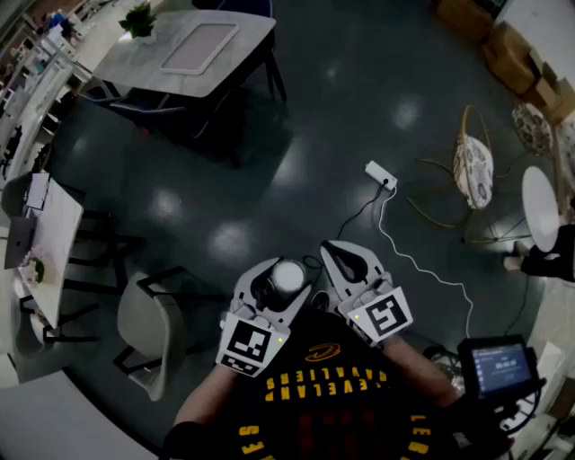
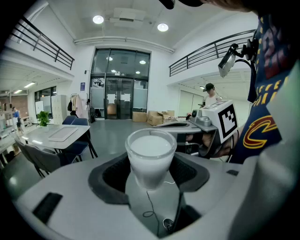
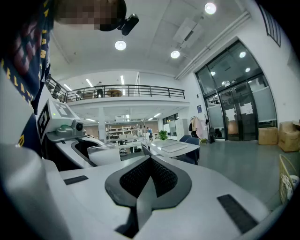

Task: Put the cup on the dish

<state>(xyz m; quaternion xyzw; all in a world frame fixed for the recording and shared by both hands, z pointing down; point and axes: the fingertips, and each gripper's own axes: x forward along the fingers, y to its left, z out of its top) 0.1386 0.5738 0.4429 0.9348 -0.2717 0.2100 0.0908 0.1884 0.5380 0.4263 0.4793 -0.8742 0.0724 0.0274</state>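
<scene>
Left hand-held gripper (image 1: 280,286) had its jaws wide, clamped on the cup (image 2: 150,154). The pads sat on the lower body, rim up, cup upright. The cup looked frosted white, and I couldn't tell whether it had anything in it. Right hand-held gripper (image 1: 343,256) was fully closed with nothing between the jaws, held just beside the left one.

Both were in front of the person's chest over bare floor (image 1: 269,171), so I read this as the carry step, with placement not yet started.

No dish showed in any of the 3 views. The nearest candidate surface was the tabletop (image 1: 135,56) far across the floor, carrying a flat tray (image 1: 199,47) and a small plant (image 1: 139,20).

Notes for doing it well:
1. Find the dish before committing to a path.
2. The grip was low on a tapered cup, so tilt or jerk risked it riding up out of the pads. The carry called for a level wrist and a slow pace.
3. A power strip (image 1: 382,175) and its cord (image 1: 422,265) lay on the floor to the right, so route clear of them.
4. Lower until the base touches the dish, then open the jaws.
</scene>
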